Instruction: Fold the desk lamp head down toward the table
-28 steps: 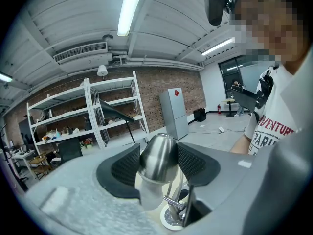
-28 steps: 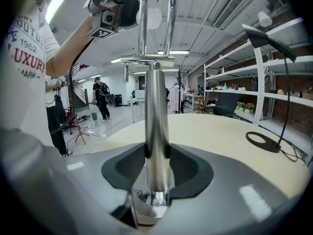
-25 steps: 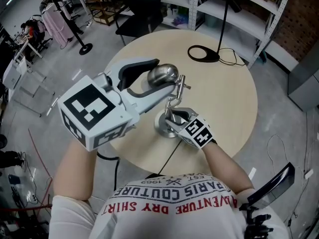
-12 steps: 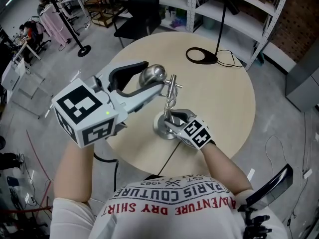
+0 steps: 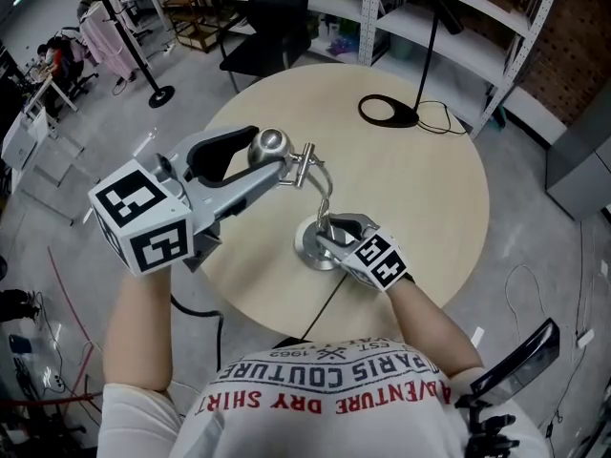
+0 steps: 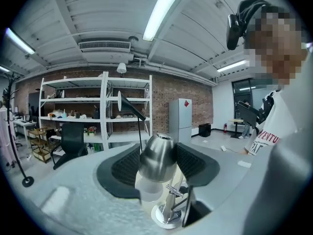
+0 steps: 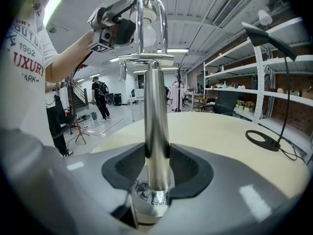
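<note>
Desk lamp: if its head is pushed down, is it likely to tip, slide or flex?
Probably top-heavy: the metal head sits high over a small round base, so it could tip; the right gripper clamps the post. The polished metal may slip in the left gripper. Its arm looks stiff.

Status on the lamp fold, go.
Left gripper shut on lamp head, right gripper shut on post. Head not yet down. Black lamp base across table, out of the way.
</note>
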`<state>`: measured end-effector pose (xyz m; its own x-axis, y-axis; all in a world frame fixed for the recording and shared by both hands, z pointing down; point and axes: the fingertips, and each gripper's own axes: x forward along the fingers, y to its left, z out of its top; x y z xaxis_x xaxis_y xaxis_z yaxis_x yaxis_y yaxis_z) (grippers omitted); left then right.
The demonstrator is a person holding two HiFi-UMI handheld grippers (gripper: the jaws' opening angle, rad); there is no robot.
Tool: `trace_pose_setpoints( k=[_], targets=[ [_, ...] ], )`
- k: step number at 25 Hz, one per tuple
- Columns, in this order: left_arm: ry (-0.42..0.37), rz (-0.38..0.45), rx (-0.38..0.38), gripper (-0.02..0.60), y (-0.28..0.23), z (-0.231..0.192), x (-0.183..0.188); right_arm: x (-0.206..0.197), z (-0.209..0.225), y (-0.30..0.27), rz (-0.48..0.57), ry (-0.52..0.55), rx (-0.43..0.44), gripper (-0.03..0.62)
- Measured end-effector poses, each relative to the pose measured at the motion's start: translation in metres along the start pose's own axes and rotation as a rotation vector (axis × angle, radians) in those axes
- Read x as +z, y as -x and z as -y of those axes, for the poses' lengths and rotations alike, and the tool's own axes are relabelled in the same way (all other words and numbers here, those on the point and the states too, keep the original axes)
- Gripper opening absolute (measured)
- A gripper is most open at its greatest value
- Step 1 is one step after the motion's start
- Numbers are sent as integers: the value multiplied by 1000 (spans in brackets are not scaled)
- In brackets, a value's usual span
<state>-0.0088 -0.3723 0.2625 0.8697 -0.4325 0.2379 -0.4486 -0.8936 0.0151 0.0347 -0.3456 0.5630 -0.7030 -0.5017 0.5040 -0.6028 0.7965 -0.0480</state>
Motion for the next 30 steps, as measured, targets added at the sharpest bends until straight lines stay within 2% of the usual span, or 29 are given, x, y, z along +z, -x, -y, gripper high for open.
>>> trace_pose_setpoints(
  k=[16,30],
  targets=[
    [184,61,13,232,24,-39,-39,-2,1,1,-9,6,1,155],
    [316,90,21,219,49,-64,-77,5,-6,2,-26,-1,-9,155]
  ],
)
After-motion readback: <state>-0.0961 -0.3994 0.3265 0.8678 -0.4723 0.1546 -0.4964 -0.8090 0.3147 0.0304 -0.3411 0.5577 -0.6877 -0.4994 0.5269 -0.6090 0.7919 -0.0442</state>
